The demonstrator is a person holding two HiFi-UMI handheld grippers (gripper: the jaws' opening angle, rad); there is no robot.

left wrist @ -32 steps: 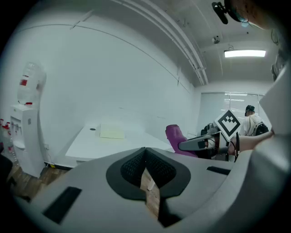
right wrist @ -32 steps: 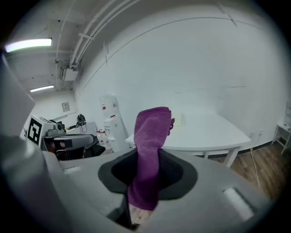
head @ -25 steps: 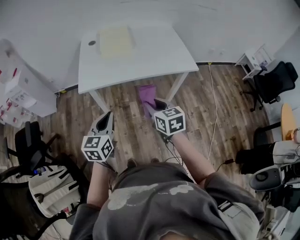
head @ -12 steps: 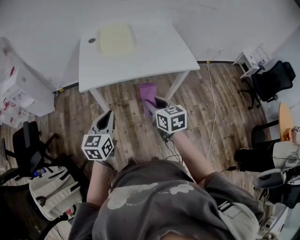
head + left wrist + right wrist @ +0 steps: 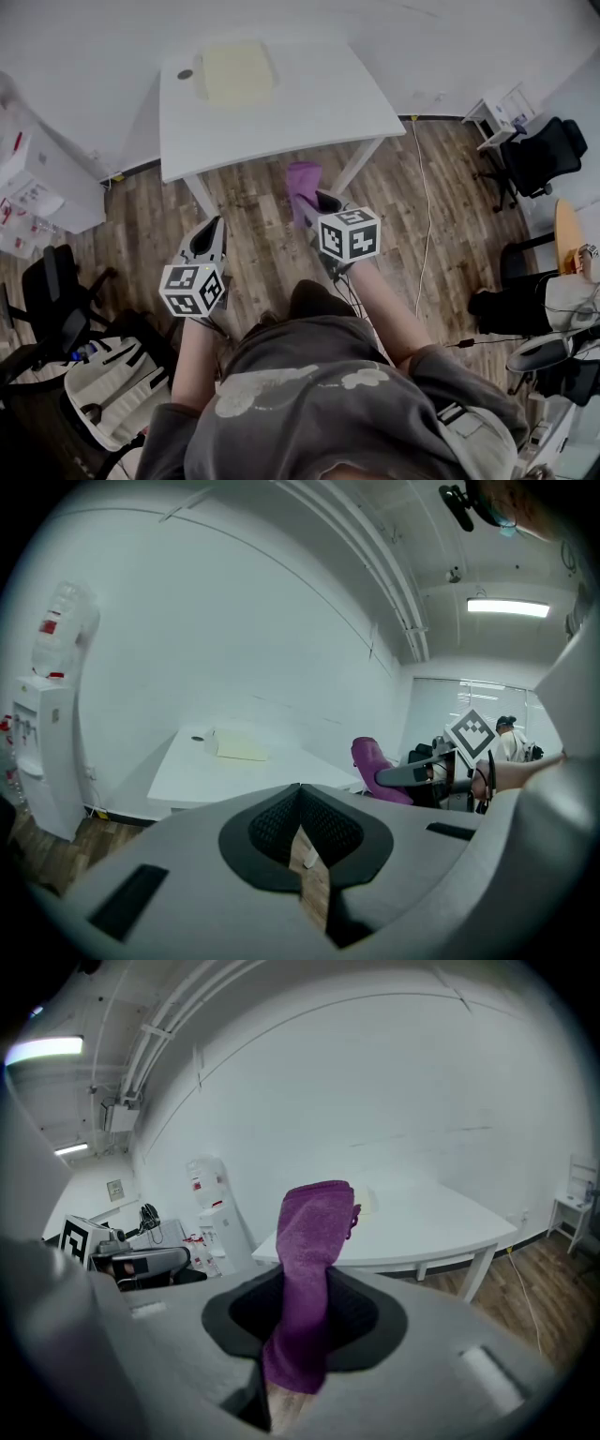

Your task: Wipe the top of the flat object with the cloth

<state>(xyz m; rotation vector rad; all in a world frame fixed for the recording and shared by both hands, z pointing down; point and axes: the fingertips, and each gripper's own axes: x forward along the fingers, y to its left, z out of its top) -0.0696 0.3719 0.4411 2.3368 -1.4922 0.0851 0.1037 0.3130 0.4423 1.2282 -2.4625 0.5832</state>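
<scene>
The right gripper point(image 5: 315, 202), clamped on the purple cloth point(image 5: 302, 183), has edged slightly forward, so the cloth's top now sits a little nearer the table's point(image 5: 309, 103) front edge and its right front leg. The left gripper point(image 5: 212, 229), jaws together, has crept toward the table too. The person's dark foot point(image 5: 314, 298) has come forward under the body, on the floor short of the table.
</scene>
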